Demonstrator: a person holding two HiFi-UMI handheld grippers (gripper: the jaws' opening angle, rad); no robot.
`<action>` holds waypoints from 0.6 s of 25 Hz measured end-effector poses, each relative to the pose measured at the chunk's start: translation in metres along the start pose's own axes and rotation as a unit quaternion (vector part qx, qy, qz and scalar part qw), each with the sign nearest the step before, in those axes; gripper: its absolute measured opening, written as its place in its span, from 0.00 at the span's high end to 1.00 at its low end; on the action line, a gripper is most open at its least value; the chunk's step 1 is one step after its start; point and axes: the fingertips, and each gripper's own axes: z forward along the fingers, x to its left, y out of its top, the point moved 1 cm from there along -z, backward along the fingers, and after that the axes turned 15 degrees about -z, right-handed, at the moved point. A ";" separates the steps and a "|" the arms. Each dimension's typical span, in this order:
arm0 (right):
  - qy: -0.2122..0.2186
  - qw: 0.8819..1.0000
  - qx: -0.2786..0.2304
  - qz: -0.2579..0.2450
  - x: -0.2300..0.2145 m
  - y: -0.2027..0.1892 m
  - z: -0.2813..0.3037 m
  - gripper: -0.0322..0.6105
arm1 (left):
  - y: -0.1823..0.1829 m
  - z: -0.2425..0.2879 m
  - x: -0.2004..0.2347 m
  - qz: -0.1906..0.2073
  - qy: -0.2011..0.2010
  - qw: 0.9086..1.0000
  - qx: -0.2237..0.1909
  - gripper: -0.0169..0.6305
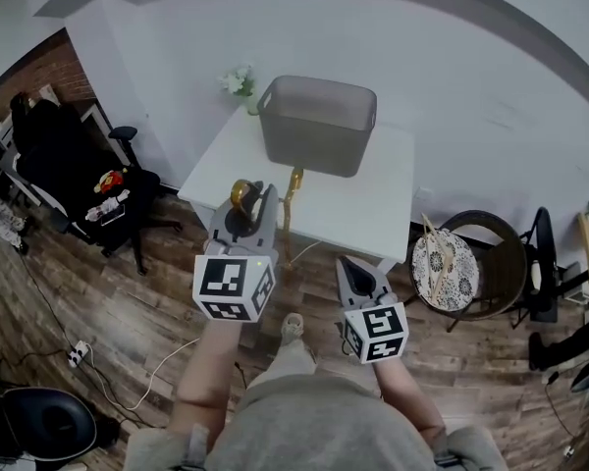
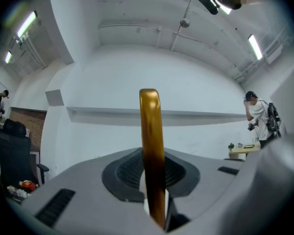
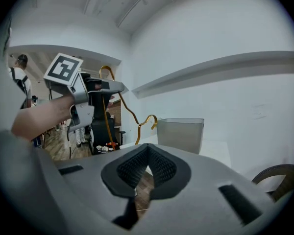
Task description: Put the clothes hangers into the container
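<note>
A gold clothes hanger (image 1: 293, 196) hangs in the air over the near edge of the white table (image 1: 373, 204), with my left gripper (image 1: 250, 209) shut on it. In the left gripper view its gold bar (image 2: 151, 131) stands upright between the jaws of that left gripper (image 2: 154, 168). The grey container (image 1: 319, 126) stands on the table beyond it and looks empty. My right gripper (image 1: 353, 266) is lower and to the right, off the table's near edge, shut with nothing in it. The right gripper view shows this right gripper (image 3: 147, 153), the left gripper (image 3: 95, 89), the hanger (image 3: 132, 114) and the container (image 3: 181, 133).
A small vase of white flowers (image 1: 240, 83) stands at the table's far left corner. A round chair with a patterned cushion (image 1: 447, 268) is on the right, a black office chair (image 1: 79, 180) on the left. A person (image 2: 257, 114) stands far off by the wall.
</note>
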 end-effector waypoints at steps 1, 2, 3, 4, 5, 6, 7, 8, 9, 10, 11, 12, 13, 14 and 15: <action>0.001 1.000 0.001 -0.002 -0.002 0.000 0.007 0.95 | 0.005 0.009 0.003 0.003 -0.002 1.000 -0.004 0.89; 0.002 1.000 0.002 -0.004 -0.003 0.000 0.014 0.95 | 0.011 0.019 0.006 0.007 -0.005 1.000 -0.007 0.89; 0.002 1.000 0.003 -0.006 -0.005 0.001 0.021 0.95 | 0.018 0.028 0.009 0.010 -0.007 1.000 -0.011 0.89; 0.002 1.000 0.003 -0.007 -0.008 0.001 0.027 0.95 | 0.024 0.038 0.012 0.012 -0.008 1.000 -0.015 0.89; 0.002 1.000 0.004 -0.008 -0.010 0.002 0.034 0.95 | 0.031 0.048 0.014 0.014 -0.009 1.000 -0.017 0.89; 0.002 1.000 0.004 -0.008 -0.013 0.004 0.040 0.95 | 0.038 0.058 0.017 0.016 -0.009 1.000 -0.021 0.89; 0.002 1.000 0.004 -0.010 -0.015 0.006 0.046 0.95 | 0.045 0.068 0.019 0.017 -0.010 1.000 -0.024 0.89; 0.003 1.000 0.004 -0.011 -0.017 0.008 0.052 0.95 | 0.053 0.078 0.021 0.019 -0.010 0.999 -0.028 0.89; 0.004 1.000 0.004 -0.013 -0.019 0.010 0.058 0.95 | 0.060 0.087 0.022 0.022 -0.012 0.999 -0.033 0.89; 0.005 1.000 0.005 -0.016 -0.020 0.011 0.063 0.95 | 0.069 0.096 0.023 0.025 -0.014 0.999 -0.038 0.89; 0.006 1.000 0.005 -0.018 -0.021 0.013 0.068 0.95 | 0.078 0.104 0.023 0.029 -0.017 0.999 -0.043 0.89; 0.007 1.000 0.006 -0.019 -0.023 0.014 0.073 0.95 | 0.087 0.113 0.023 0.034 -0.020 0.998 -0.048 0.89; 0.007 1.000 0.007 -0.020 -0.026 0.015 0.078 0.95 | 0.096 0.122 0.023 0.039 -0.023 0.998 -0.054 0.89; 0.006 1.000 0.007 -0.020 -0.029 0.017 0.083 0.95 | 0.104 0.130 0.022 0.044 -0.026 0.997 -0.058 0.89; 0.005 1.000 0.007 -0.021 -0.032 0.018 0.087 0.95 | 0.111 0.139 0.021 0.048 -0.029 0.996 -0.063 0.89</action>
